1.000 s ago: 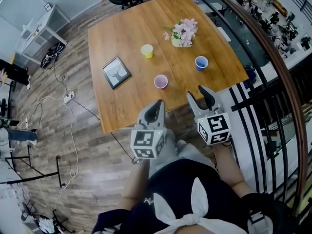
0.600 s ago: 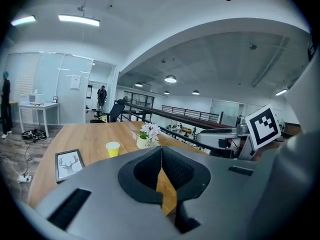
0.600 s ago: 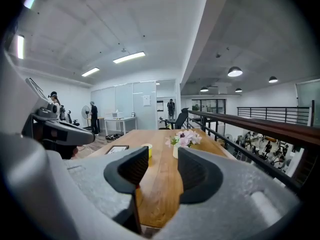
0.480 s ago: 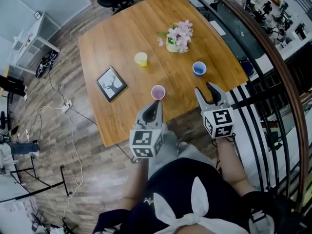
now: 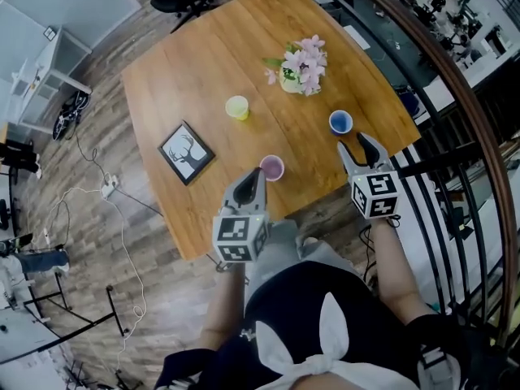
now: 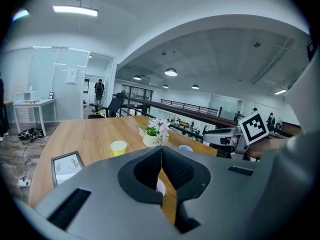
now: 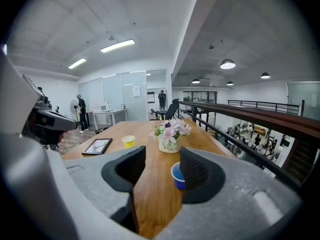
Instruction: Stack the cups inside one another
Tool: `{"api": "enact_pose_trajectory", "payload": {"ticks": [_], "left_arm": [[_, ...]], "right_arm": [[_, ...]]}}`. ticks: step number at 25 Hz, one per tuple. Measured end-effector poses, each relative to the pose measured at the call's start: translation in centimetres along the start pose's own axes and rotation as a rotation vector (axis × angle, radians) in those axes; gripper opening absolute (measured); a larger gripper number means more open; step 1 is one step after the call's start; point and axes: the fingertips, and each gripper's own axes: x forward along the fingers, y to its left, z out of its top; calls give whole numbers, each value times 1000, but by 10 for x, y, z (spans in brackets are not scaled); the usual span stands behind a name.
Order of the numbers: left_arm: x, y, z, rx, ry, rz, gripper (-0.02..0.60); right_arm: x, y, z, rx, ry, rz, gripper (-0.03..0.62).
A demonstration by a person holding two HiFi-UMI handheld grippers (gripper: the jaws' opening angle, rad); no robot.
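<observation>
Three cups stand apart on the wooden table [image 5: 187, 71]: a yellow cup [image 5: 237, 107] farthest back, a pink cup [image 5: 271, 167] near the front edge and a blue cup [image 5: 340, 122] to the right. My left gripper [image 5: 257, 177] is shut and empty, with its tips just short of the pink cup [image 6: 159, 186], which its jaws partly hide. My right gripper [image 5: 352, 140] is open and its jaws have just been opening. Nothing is between them. The blue cup [image 7: 177, 175] stands just beyond its right jaw.
A white pot of pink flowers [image 5: 299, 67] stands behind the blue cup. A framed deer picture [image 5: 186, 152] lies at the table's left. A dark railing [image 5: 455, 96] curves along the right side. Cables [image 5: 106, 189] trail over the floor on the left.
Both grippers have moved forward over the table's front edge. The left tip has come up to the pink cup and the right one has neared the blue cup.
</observation>
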Motion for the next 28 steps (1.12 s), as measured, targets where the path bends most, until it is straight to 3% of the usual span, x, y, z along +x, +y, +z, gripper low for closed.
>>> {"api": "enact_pose_trajectory", "payload": {"ticks": [3, 19, 24, 28], "left_arm": [[7, 14, 1, -14, 17, -2, 18], [40, 59, -2, -28, 98, -43, 18], [54, 64, 1, -35, 112, -68, 18], [66, 70, -5, -33, 120, -88, 18]], "right_arm": [[18, -3, -8, 3, 42, -9, 249], [85, -31, -58, -17, 284, -37, 273], [101, -42, -70, 14, 340, -59, 339], [113, -50, -83, 27, 371, -80, 347]]}}
